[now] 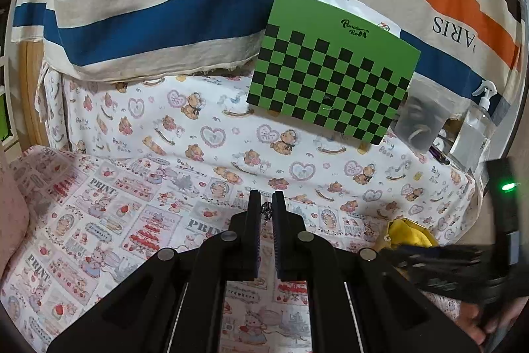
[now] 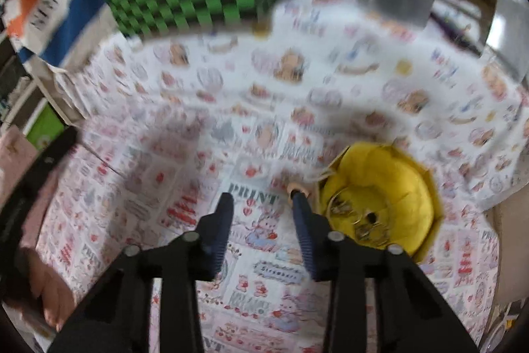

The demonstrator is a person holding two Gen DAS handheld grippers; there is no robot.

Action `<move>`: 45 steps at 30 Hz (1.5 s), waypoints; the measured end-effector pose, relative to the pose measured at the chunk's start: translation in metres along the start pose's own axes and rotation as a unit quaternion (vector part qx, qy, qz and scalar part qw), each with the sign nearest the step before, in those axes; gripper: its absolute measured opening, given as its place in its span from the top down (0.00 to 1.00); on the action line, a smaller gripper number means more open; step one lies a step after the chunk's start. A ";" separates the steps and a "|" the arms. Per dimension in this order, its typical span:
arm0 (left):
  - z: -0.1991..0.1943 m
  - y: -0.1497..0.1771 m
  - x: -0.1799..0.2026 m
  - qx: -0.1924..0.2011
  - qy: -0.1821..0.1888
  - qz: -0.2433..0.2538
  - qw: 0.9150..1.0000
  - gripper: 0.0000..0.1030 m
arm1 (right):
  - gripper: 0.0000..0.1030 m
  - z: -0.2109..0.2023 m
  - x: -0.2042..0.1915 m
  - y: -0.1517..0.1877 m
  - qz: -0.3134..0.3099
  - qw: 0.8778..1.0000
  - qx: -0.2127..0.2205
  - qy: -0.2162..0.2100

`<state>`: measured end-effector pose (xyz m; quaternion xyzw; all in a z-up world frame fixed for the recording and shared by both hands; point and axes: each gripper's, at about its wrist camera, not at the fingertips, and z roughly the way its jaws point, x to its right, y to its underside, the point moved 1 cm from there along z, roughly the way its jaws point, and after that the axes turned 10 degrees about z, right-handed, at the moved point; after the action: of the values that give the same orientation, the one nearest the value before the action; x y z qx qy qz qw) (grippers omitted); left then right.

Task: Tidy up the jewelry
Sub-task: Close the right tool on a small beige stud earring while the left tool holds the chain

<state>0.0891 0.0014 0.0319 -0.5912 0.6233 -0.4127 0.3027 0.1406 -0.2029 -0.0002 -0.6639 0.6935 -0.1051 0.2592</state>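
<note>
My left gripper (image 1: 266, 199) is shut on a thin metal chain (image 1: 265, 215), which hangs between the fingertips above the printed cloth (image 1: 132, 220). In the left wrist view a yellow jewelry box (image 1: 408, 234) lies at the right, with the blurred right gripper (image 1: 446, 267) in front of it. In the blurred right wrist view my right gripper (image 2: 263, 199) has its jaws apart with only cloth between them. The yellow box (image 2: 396, 174) sits just right of it and holds several metal rings (image 2: 363, 220). A small peach item (image 2: 299, 188) lies at the right fingertip; whether it touches I cannot tell.
A green and black checkered board (image 1: 330, 71) leans at the back. Right of it stand a clear plastic tub (image 1: 420, 118) and a spray bottle (image 1: 476, 128). A striped PARIS cloth (image 1: 148, 5) hangs behind. A pink cushion (image 1: 10, 220) borders the left side.
</note>
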 end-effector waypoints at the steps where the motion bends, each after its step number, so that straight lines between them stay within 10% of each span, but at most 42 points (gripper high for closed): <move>1: 0.000 0.000 -0.001 0.001 0.001 -0.002 1.000 0.94 | 0.75 0.006 -0.001 0.000 0.006 1.000 -0.006 0.002; 13: -0.005 -0.003 -0.007 0.005 0.014 -0.023 1.000 0.94 | 0.76 0.044 0.013 0.008 0.133 0.988 0.048 0.062; 27: -0.007 -0.004 -0.003 0.006 0.020 -0.020 1.000 0.94 | 0.88 0.065 -0.004 -0.008 0.085 0.985 0.062 0.139; 45: -0.008 -0.005 -0.008 0.008 0.014 -0.027 0.999 0.94 | 0.98 0.041 -0.006 0.002 0.048 0.997 0.045 0.026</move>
<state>0.0855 0.0111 0.0394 -0.5998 0.6076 -0.4342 0.2872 0.1594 -0.1883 -0.0348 -0.6145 0.7256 -0.1412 0.2758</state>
